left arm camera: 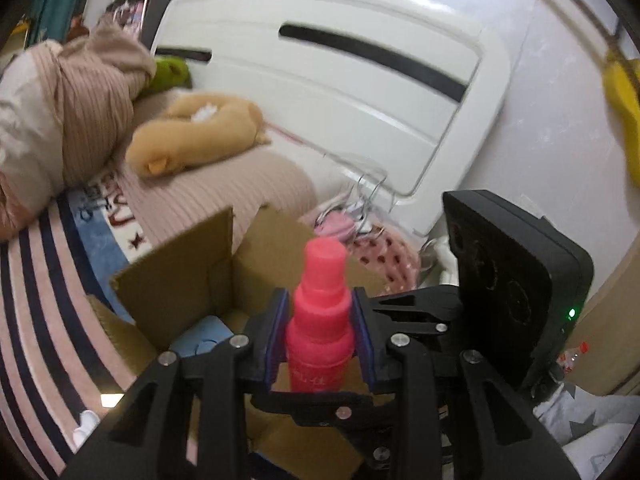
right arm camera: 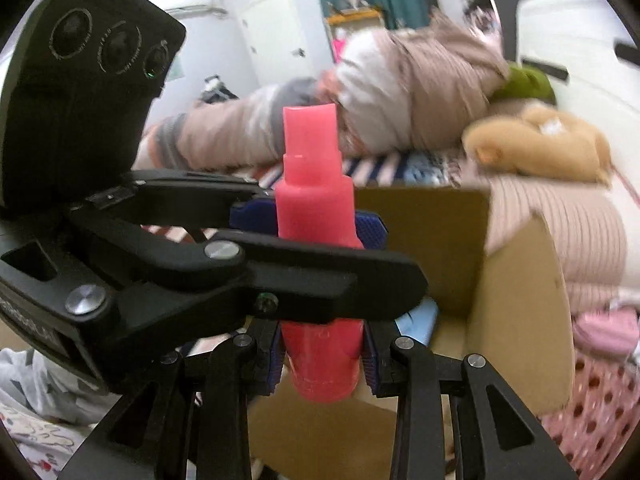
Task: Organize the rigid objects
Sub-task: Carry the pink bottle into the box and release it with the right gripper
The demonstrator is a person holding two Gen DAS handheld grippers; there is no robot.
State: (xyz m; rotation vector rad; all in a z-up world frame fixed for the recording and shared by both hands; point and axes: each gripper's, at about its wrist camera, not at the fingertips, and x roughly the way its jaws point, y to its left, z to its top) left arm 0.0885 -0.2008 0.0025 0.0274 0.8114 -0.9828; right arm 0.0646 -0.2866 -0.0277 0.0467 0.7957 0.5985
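Both grippers — left (left arm camera: 320,336), right (right arm camera: 320,354) — are clamping the pink spray bottle (right arm camera: 316,216) over the cardboard box (right arm camera: 516,280), likely for handover.

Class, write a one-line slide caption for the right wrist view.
Both grippers, right gripper low and left gripper higher, clamp an upright pink bottle beside an open cardboard box.

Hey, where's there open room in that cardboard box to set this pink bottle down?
Both grippers, left and right, grip the pink plastic bottle above the open brown cardboard box. Inside, a light blue object fills the left part of the visible floor; a bare cardboard strip shows just right of it. The rest is hidden. Outside is crowded: tan plush toy, pink spotted fabric.
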